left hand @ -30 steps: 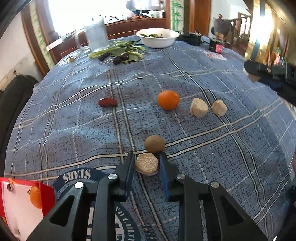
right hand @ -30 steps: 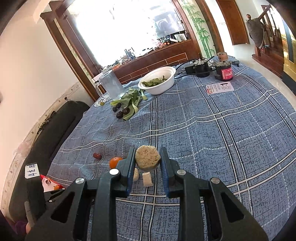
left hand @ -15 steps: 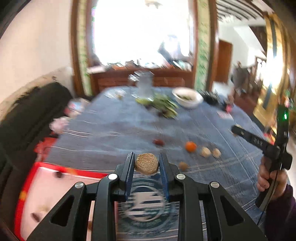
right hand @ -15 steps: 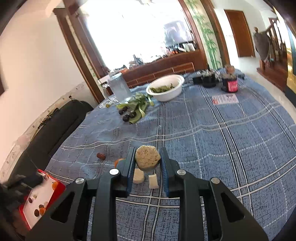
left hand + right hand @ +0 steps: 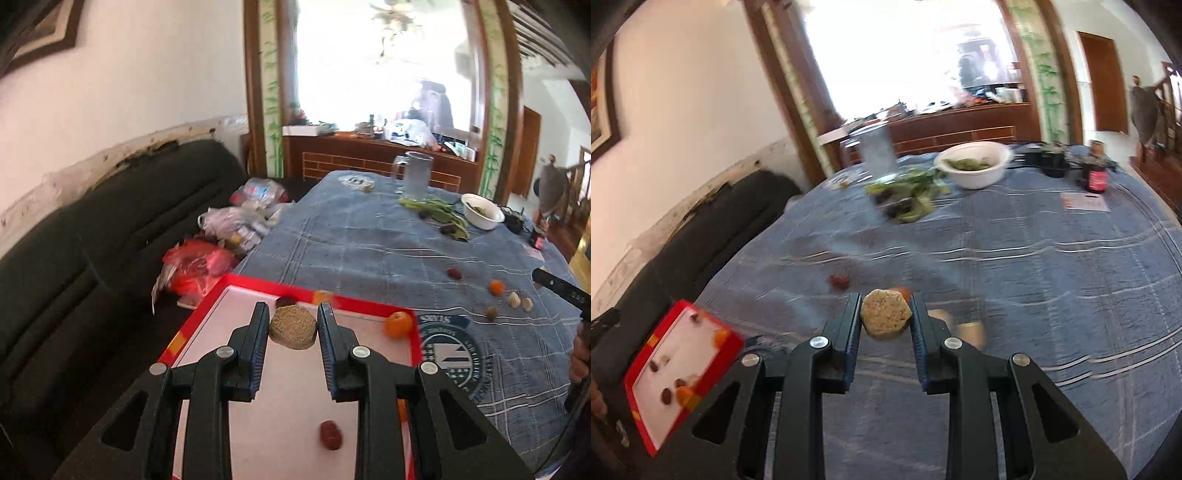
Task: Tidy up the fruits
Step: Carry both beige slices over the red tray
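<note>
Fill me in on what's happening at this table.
A person is sorting fruit into a red tray. The left gripper holds a tan round piece over the tray, which already has an orange and a red date. The right gripper holds a similar piece above the blue tablecloth.

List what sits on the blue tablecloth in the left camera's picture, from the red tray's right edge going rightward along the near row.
Brown round fruit → orange → first pale chunk → second pale chunk. The dark red fruit lies left of them all, farther back.
</note>
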Available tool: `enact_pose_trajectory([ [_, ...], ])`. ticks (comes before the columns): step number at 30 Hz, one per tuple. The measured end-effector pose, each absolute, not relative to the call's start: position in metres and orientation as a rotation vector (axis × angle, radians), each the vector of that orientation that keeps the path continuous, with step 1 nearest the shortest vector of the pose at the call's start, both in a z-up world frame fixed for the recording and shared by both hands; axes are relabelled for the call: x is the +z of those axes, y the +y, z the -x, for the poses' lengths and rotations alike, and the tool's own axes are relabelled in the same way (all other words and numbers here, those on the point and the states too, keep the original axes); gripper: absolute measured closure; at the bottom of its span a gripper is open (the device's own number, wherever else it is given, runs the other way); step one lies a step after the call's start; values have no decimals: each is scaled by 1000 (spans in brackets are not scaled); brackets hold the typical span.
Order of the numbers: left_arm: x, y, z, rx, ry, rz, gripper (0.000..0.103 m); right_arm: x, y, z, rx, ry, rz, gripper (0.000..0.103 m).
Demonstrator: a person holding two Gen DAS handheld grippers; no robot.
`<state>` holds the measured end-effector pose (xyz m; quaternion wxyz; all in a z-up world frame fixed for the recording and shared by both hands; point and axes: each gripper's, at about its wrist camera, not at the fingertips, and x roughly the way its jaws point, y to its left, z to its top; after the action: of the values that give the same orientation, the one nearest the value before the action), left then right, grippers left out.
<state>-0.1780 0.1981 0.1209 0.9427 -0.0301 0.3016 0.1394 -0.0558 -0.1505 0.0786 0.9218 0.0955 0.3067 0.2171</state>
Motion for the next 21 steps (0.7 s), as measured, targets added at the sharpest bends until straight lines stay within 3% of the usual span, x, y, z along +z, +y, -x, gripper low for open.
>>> enact_pose_trajectory([
  [9, 110, 220, 189, 326, 607, 44, 77, 117, -3, 91, 785, 594, -130, 75],
  [21, 67, 231, 183, 364, 729, -22, 77, 41, 122, 84, 842, 943, 38, 75],
])
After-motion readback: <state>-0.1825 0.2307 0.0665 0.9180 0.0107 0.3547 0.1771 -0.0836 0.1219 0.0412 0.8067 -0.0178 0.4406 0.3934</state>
